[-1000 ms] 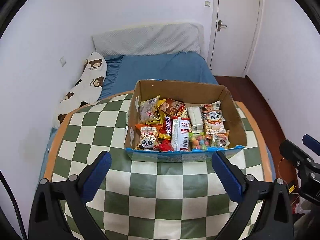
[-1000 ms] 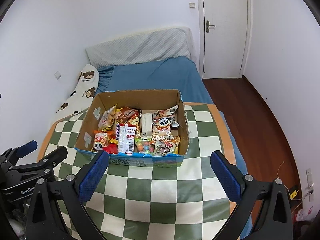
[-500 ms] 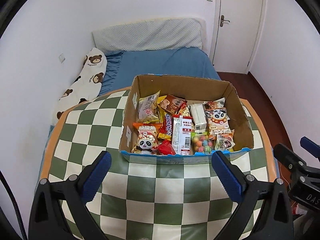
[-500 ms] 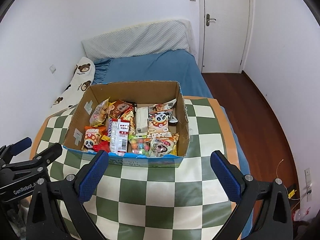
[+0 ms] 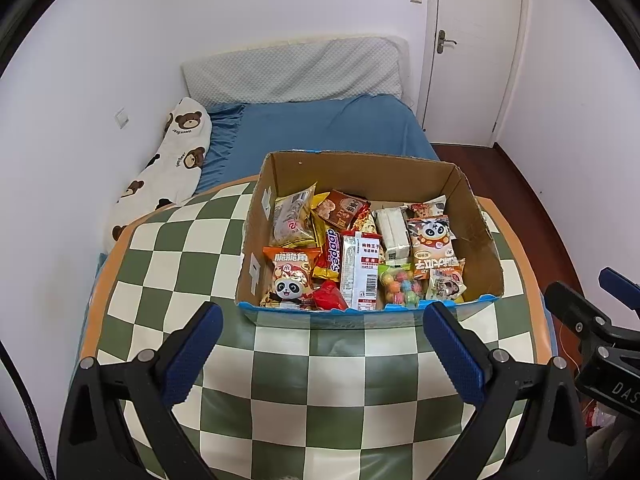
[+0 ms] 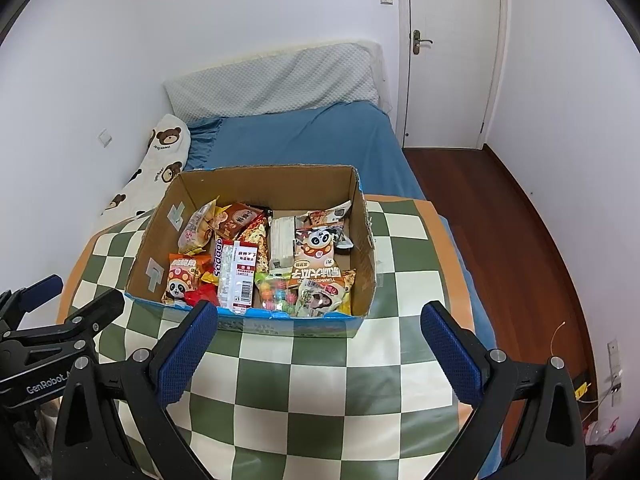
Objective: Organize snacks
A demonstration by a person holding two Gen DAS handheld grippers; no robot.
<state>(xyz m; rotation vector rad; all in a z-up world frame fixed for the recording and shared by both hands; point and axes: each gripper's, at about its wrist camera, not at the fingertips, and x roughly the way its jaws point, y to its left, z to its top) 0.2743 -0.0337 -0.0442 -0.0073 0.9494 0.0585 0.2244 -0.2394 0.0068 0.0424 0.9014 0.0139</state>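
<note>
Beyond the checkered worktop (image 5: 280,400) lies a blue bed (image 5: 328,128), toward twelve o'clock. On the worktop, at twelve o'clock from both tools, sits an open cardboard box (image 5: 476,224) packed with snacks (image 5: 352,256), probably gathered there for sorting. Both grippers hover low near the box's front wall, touching nothing: left gripper (image 5: 320,352) fingers spread wide and empty, right gripper (image 6: 320,352) likewise, seemingly poised to reach in.
</note>
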